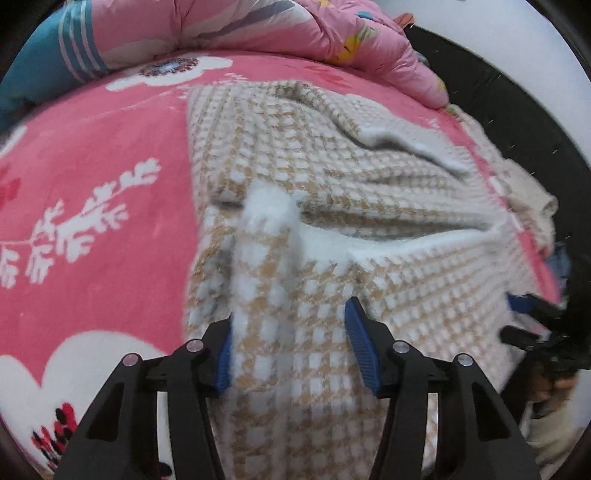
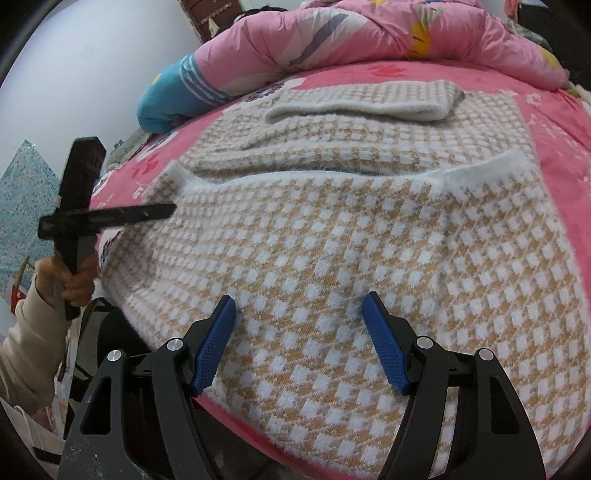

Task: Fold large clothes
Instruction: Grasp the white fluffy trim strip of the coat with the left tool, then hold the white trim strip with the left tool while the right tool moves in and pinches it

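Ribbed blue claw pads [image 2: 214, 347], fuzzy checked knit sweater [image 2: 332, 240], plush pink blanket [image 1: 110, 166]

Pink floral bed [image 2: 561, 173], checked tan-and-white sweater [image 2: 332, 229] spread on it, pink quilt [image 2: 369, 33] bunched at far edge

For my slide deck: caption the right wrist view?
Right gripper, open, hovers over checked sweater on pink bed.

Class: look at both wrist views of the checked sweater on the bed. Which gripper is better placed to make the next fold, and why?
Probably the left gripper: its open pads already straddle a raised fold of the checked sweater. The right gripper hovers open over flat fabric near the bed's edge.
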A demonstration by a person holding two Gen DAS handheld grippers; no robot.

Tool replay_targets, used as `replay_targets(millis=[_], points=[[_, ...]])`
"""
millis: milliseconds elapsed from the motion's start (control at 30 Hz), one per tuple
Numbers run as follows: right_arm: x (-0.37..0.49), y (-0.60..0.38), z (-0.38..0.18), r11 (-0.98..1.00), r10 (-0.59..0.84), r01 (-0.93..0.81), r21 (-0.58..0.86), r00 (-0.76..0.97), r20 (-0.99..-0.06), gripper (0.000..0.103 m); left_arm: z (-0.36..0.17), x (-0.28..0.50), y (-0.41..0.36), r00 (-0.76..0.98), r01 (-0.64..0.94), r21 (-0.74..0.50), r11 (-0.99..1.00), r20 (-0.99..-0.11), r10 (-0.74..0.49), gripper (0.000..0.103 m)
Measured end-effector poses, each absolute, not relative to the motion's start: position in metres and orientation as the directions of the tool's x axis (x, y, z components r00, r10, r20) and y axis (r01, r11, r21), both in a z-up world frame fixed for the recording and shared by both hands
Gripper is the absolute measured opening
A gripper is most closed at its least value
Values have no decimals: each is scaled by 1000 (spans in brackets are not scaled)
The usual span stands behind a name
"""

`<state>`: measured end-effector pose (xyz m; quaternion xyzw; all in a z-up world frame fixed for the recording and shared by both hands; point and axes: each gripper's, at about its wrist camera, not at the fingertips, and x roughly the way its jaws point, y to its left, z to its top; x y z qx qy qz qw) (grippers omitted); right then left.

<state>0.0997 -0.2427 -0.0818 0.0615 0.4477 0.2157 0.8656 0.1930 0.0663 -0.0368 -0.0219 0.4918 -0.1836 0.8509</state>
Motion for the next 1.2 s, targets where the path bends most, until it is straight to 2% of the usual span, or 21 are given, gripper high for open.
replay_targets(millis=[100,333,433,500,567,667,833,1000,1100,1200], points=[[102,-245,-81,899,429,-314,304,500,-753,67,-35,186,51,506,269,-100,958,-832,-229,50],[110,-237,-78,911,402,-297,286,490,-774,67,-39,169,26,606,191,74,979,-793,-58,42],[112,-238,-73,915,398,-280,291,504,-766,67,-40,168,25,619,159,82,984,-785,-34,42],[111,-243,-66,918,394,-259,299,523,-756,70,-42,169,24,624,141,80,987,-781,-25,42],[110,-254,-58,921,389,-228,316,548,-741,79,-42,170,24,626,123,77,989,-780,-17,42],[108,-272,-53,928,370,-181,327,569,-734,82,-42,171,23,626,106,77,991,-780,-7,42],[102,-303,-49,944,312,-104,315,594,-741,82,-42,167,21,631,77,79,994,-776,13,42],[123,-327,-30,961,261,-95,261,635,-727,82,-44,167,20,638,56,80,995,-770,26,42],[146,-342,-29,930,335,-103,352,630,-701,80,-43,167,20,639,57,75,996,-769,21,42],[180,-360,-36,890,399,-82,448,613,-681,74,-44,167,20,637,56,74,996,-771,22,42]])
